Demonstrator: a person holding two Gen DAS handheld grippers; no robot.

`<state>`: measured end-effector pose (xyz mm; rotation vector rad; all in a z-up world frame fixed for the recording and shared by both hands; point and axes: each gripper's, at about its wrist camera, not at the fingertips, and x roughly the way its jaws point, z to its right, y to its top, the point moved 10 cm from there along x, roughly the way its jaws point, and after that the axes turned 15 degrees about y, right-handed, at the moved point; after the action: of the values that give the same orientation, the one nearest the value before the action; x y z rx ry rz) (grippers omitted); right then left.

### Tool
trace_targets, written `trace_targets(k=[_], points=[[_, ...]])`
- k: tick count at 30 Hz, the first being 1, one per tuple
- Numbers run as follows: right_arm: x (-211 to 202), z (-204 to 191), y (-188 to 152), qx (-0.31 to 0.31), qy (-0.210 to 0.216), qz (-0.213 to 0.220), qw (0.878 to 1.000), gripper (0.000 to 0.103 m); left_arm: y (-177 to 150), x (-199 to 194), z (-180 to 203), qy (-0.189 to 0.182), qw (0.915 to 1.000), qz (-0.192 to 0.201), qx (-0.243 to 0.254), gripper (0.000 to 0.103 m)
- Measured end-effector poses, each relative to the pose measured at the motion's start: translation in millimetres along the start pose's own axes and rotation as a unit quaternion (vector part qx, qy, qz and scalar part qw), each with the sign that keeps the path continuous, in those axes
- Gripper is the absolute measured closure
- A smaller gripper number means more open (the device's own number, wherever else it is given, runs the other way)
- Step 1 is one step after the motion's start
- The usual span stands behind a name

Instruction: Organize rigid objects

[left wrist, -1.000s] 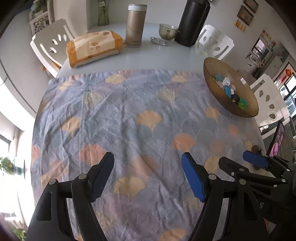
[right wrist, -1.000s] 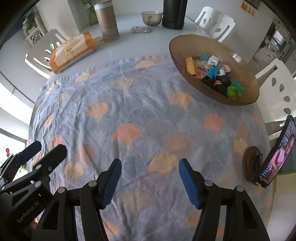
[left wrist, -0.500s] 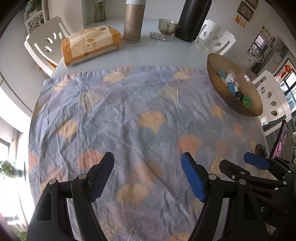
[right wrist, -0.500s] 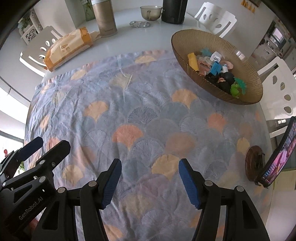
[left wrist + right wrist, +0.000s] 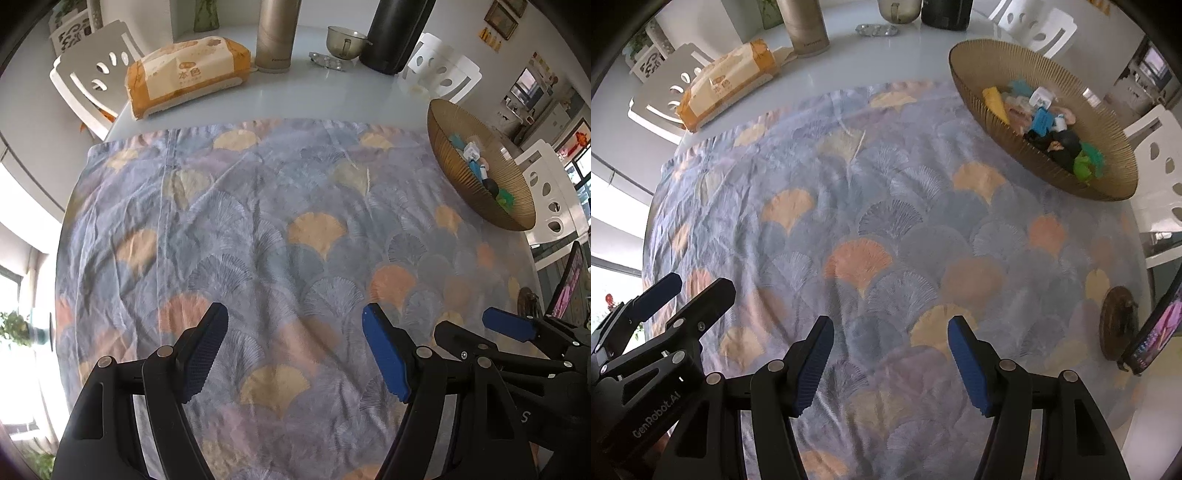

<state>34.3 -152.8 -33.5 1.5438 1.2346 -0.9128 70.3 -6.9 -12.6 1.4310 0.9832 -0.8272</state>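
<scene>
Both the left gripper and the right gripper hang with jaws apart and empty above the patterned cloth; the toy-filled bowl stands far right.

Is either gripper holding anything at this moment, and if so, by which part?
Nothing is held. The left gripper and right gripper are both open above the patterned blue cloth.

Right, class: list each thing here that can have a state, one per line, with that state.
left gripper: open, nothing between its jaws
right gripper: open, nothing between its jaws
brown ribbed bowl: holds small toys
tissue pack: lying flat
steel flask: upright
phone: screen lit, propped
cloth: spread out, wrinkled
</scene>
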Motion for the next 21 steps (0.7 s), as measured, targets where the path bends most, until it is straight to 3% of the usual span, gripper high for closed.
trace_targets(k=[17,21], points=[[1,4,-1,0.008,0.008,-0.004,1.0,0.04,-3,0,6,0.001,1.0,-0.006,0.0,0.029],[2,8,-2,0.013,0.007,-0.008,1.0,0.04,-5,1,10,-0.022,0.9996,-0.016,-0.006,0.029]])
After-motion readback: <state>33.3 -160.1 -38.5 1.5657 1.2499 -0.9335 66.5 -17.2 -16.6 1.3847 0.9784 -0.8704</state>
